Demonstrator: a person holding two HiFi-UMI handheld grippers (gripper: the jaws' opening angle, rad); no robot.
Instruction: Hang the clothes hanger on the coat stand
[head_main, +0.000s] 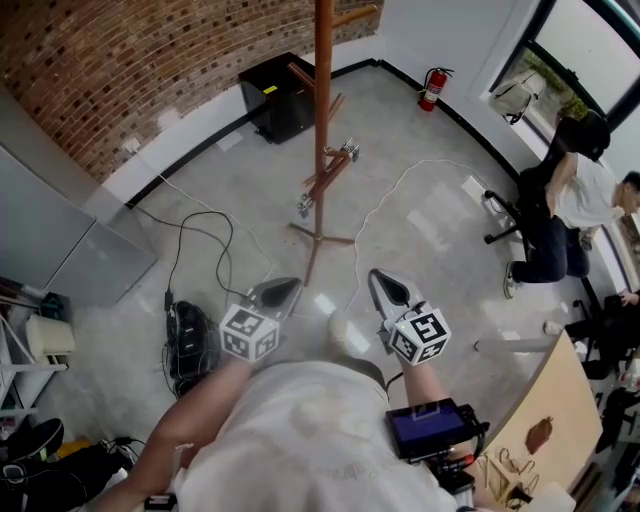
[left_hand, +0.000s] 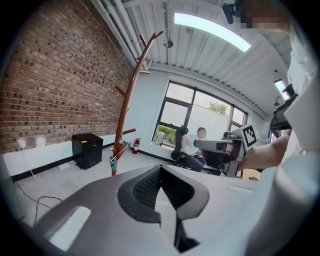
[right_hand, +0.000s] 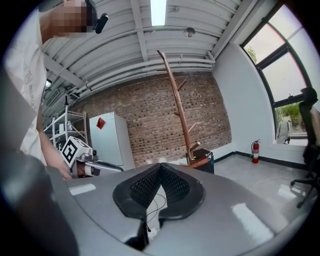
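Observation:
The wooden coat stand (head_main: 322, 110) rises from the concrete floor ahead of me. A wooden clothes hanger (head_main: 328, 177) with metal clips hangs on one of its low pegs. The left gripper view also shows the coat stand (left_hand: 127, 100) and the hanger (left_hand: 118, 150); the right gripper view shows the same coat stand (right_hand: 177, 105) and hanger (right_hand: 201, 161). My left gripper (head_main: 287, 290) and right gripper (head_main: 384, 283) are held close to my body, well short of the stand. Both are shut with nothing between their jaws.
A black cabinet (head_main: 280, 95) stands by the brick wall behind the stand, a fire extinguisher (head_main: 432, 88) in the corner. Cables (head_main: 200, 240) and a black box (head_main: 190, 340) lie at the left. A person sits on an office chair (head_main: 555, 225) at the right. A wooden tabletop (head_main: 545, 420) is near right.

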